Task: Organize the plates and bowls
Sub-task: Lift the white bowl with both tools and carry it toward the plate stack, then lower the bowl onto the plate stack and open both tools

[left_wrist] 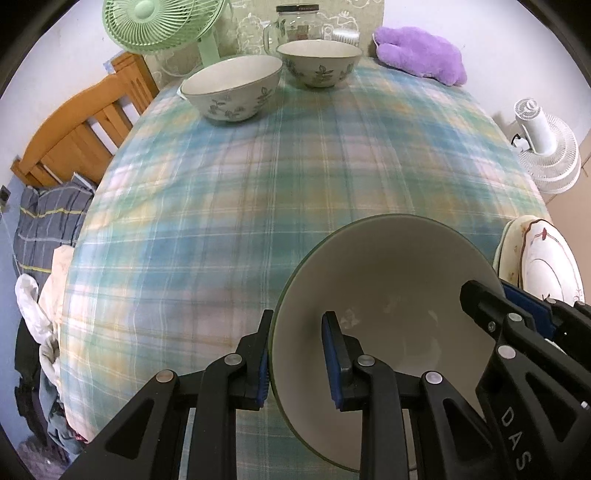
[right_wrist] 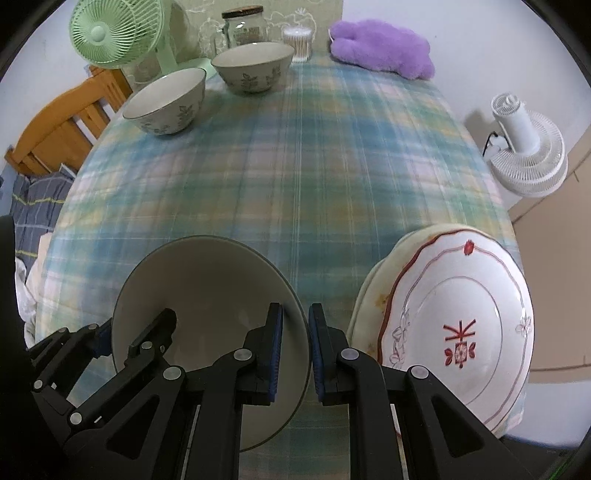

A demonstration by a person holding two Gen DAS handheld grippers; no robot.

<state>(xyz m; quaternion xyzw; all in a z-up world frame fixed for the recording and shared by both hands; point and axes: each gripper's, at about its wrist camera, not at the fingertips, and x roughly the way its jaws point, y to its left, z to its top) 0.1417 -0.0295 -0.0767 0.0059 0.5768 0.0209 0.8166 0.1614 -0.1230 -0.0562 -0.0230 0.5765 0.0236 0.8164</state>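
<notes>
Claws first: the left claw (left_wrist: 301,356) has its two blue pads astride the left rim of a big plain bowl (left_wrist: 391,295), one pad outside the wall and one inside, and the right claw (right_wrist: 295,349) is doing the same on the opposite rim, so both are clamped on that one bowl, though whether each pad is pressing hard or only just touching is tough to call through the fisheye. The bowl sits at the near edge of the counter (right_wrist: 295,166), tipped up so its pale inside faces the cameras, and from here I cannot tell if its base is touching the plaid cloth or hanging just clear of it. Just beside it on the right, a stack of plates (right_wrist: 458,332) leans at the counter's near right corner, the top one white with red trim. Well apart, at the far left, two leaf-patterned bowls stand upright close together: the nearer bowl (left_wrist: 232,90) and the farther bowl (left_wrist: 318,62). Behind them, a green fan (left_wrist: 162,24), a glass jar (left_wrist: 297,24) and a purple plush toy (left_wrist: 421,55). My read: this is the carry step, with the big bowl gripped two-handed and bound for the other bowls. Next move calls for levelling it, both claws travelling together across the cloth, then lowering it gently beside or into the pair without knocking them.
</notes>
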